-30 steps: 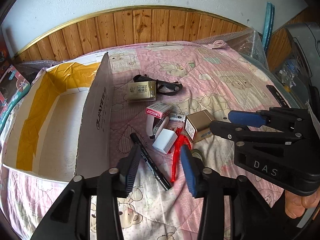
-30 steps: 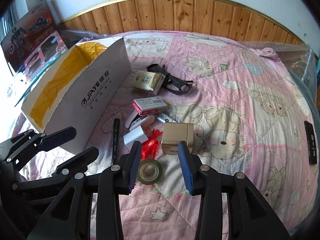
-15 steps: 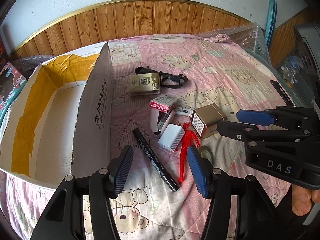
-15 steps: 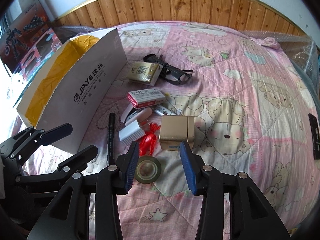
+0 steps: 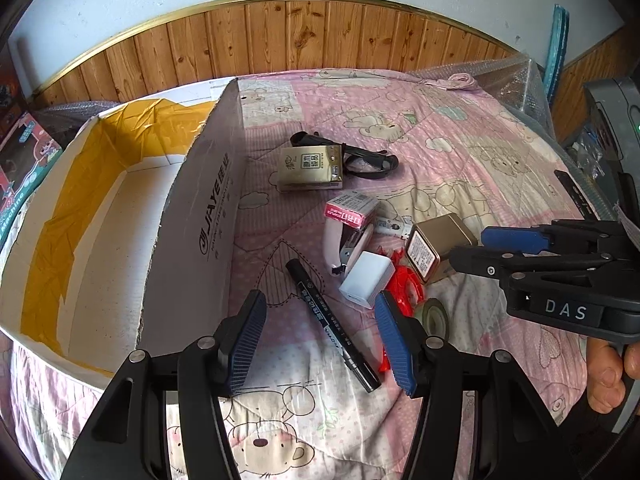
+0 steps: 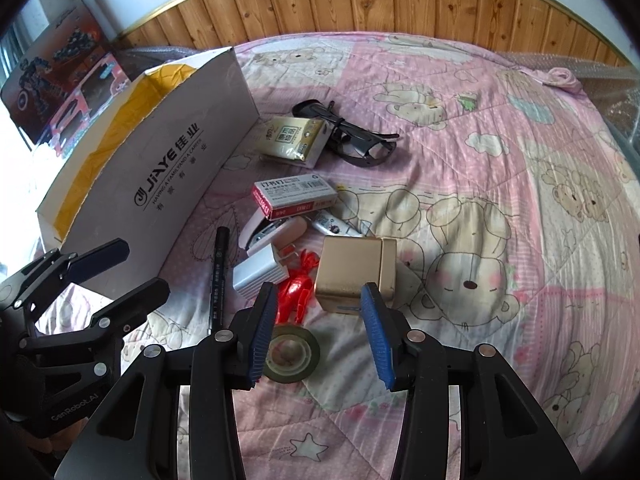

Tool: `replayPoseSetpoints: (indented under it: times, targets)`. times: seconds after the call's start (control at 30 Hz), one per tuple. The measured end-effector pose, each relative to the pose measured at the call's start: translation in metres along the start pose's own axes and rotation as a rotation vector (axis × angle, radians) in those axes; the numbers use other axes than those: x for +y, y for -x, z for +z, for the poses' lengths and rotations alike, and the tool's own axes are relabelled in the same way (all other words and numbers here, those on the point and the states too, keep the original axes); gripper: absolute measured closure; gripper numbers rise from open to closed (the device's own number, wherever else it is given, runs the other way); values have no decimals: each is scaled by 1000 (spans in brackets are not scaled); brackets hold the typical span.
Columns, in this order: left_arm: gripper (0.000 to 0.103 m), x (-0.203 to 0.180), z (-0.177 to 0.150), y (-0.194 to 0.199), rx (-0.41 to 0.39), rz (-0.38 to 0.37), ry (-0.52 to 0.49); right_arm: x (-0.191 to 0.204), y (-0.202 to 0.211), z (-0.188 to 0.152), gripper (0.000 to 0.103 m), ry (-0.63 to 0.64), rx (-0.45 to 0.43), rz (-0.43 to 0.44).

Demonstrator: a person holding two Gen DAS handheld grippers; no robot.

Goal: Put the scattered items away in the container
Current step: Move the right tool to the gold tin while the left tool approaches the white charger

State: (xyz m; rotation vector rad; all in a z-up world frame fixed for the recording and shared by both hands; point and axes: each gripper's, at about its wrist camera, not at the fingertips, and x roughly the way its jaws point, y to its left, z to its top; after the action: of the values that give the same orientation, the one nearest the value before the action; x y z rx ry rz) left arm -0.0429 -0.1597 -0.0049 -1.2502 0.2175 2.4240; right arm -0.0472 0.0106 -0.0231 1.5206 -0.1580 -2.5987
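At the far left of the bed sits the cardboard box (image 5: 120, 216), open-topped, lined with yellow tape and empty as far as its floor shows; nothing has gone in yet. Over the last second both grippers have come forward and lower toward the clutter beside it, so the items now loom larger in each wrist view. The left gripper (image 5: 320, 340), its blue pads spread wide and holding nothing, now straddles the black marker (image 5: 332, 320), which lies just beside the box's near wall. To the right of the marker lie the white charger (image 5: 366, 282), the stapler (image 5: 340, 248) with a red staple box (image 5: 350, 210) on it, and a red plastic toy (image 6: 296, 292). Further back are a tissue pack (image 5: 310, 168) and black glasses (image 6: 356, 142). Next comes the tape roll (image 6: 290, 354), then the gold tin (image 6: 354, 278). The right gripper (image 6: 320, 336), fingers also apart and empty, frames the gap between roll and tin, its right pad close to the tin's front corner. The closing-in reads as two pickups lining up at once: marker for the left, and probably the tin for the right, though the roll is an equally plausible target. None of the items has shifted.
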Motion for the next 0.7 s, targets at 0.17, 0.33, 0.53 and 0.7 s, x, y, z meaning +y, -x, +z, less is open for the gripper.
replayPoseSetpoints:
  times: [0.17, 0.33, 0.53, 0.7]
  targets:
    - [45, -8, 5, 19, -93, 94, -34, 11, 3, 1, 57, 85, -37, 56]
    - [45, -8, 9, 27, -111, 111, -22, 20, 8, -1, 57, 155, -64, 75]
    - [45, -5, 6, 21, -70, 124, 11, 14, 6, -4, 56, 150, -56, 60]
    - [44, -12, -2, 13, -39, 106, 9, -13, -22, -5, 51, 72, 34, -35]
